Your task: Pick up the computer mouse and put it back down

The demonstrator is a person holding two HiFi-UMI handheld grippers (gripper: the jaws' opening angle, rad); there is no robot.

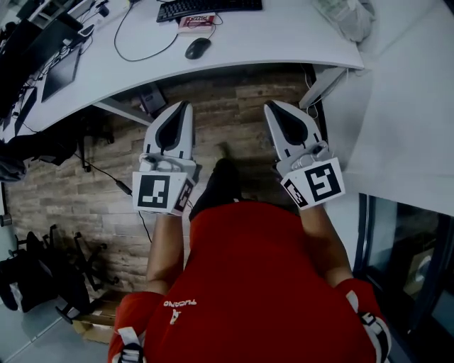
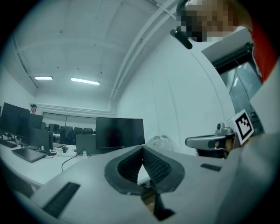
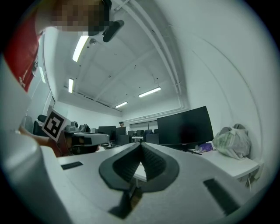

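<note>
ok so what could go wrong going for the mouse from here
1. Both the left hand-held gripper and right hand-held gripper are shut and short of the desk; arriving shut could just shove the mouse.
2. The small box and keyboard sit close behind it and could get knocked.
3. The cable looping nearby might snag.

White curved desk (image 1: 284, 39), wood-plank floor (image 1: 234, 106), ceiling strip lights (image 2: 85, 81).

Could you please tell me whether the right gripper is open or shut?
Shut. In its own view the right gripper has its pads meeting at the tips, with nothing between them.
</note>
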